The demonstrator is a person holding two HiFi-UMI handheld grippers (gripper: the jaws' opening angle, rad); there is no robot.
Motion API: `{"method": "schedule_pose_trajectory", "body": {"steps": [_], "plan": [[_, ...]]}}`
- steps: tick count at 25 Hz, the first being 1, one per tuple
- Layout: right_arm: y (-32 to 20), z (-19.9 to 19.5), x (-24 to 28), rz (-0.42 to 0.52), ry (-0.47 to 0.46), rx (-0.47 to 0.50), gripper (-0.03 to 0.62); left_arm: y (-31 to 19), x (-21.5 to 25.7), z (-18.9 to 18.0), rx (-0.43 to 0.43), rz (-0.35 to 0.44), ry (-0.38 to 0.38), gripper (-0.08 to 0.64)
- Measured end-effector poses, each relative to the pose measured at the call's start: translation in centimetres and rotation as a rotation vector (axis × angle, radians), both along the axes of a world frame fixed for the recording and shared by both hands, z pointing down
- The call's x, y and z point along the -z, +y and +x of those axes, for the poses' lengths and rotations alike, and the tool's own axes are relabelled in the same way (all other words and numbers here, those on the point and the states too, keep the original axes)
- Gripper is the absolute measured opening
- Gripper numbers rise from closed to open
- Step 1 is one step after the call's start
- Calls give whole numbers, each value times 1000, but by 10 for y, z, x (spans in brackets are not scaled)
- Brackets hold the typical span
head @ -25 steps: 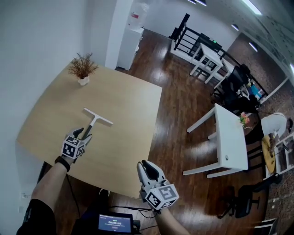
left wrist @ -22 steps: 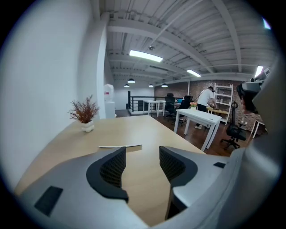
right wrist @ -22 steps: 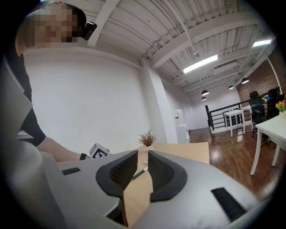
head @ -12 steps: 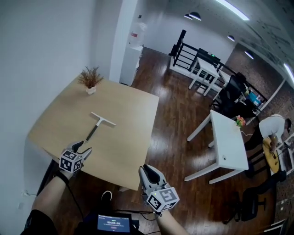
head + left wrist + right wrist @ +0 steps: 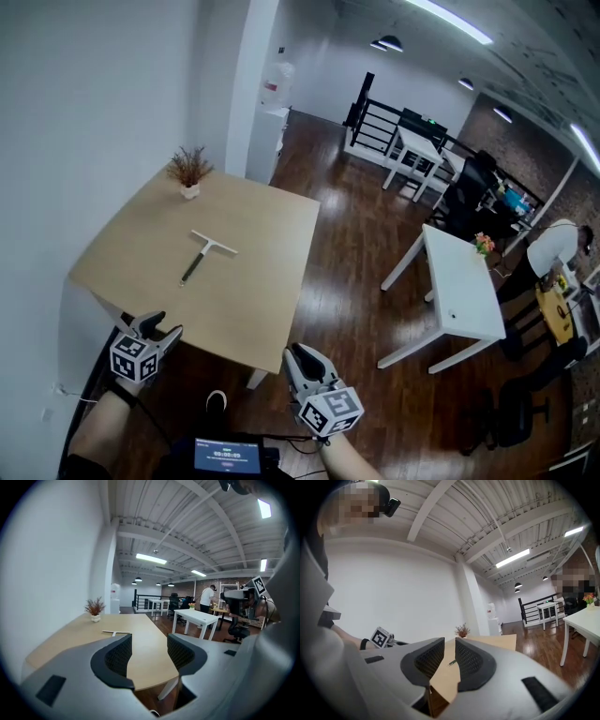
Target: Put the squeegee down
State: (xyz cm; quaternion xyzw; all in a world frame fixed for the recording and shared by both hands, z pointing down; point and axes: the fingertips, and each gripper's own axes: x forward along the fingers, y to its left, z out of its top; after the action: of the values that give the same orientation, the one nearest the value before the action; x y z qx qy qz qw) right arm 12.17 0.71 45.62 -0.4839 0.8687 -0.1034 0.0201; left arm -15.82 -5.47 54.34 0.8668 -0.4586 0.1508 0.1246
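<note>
The squeegee [image 5: 204, 254], a white blade on a dark handle, lies flat on the wooden table [image 5: 262, 300], with nothing touching it. My left gripper [image 5: 157, 328] is open and empty, hanging just off the table's near edge, well short of the handle. In the left gripper view the squeegee [image 5: 116, 632] lies far ahead, past the spread jaws of the left gripper [image 5: 149, 649]. My right gripper [image 5: 301, 355] is off the table's near corner, its jaws drawn to a thin slit with nothing in them. In the right gripper view part of the squeegee's handle [image 5: 452, 662] shows through the right gripper [image 5: 450, 657].
A small potted plant [image 5: 189, 172] stands at the table's far left corner. A white wall runs along the table's left side. To the right, across dark wood floor, are a white table [image 5: 459, 291], chairs and people. A small screen [image 5: 228, 456] sits below me.
My left gripper has drawn back from the squeegee's handle, off the table's near edge. The squeegee stays flat on the table. The view has backed away; the right gripper has hardly moved.
</note>
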Motion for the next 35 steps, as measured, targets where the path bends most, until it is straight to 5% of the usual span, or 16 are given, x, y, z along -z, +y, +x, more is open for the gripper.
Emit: {"method": "schedule_pose_trajectory", "body": {"steps": [6, 12, 35], "plan": [[23, -1, 7, -12, -5, -11, 95, 49, 20, 1, -30, 50, -51, 244], [33, -8, 10, -15, 22, -41, 91, 72, 26, -4, -33, 50, -1, 244], [43, -50, 17, -18, 55, -64, 91, 88, 18, -37, -75, 22, 35, 244]]}}
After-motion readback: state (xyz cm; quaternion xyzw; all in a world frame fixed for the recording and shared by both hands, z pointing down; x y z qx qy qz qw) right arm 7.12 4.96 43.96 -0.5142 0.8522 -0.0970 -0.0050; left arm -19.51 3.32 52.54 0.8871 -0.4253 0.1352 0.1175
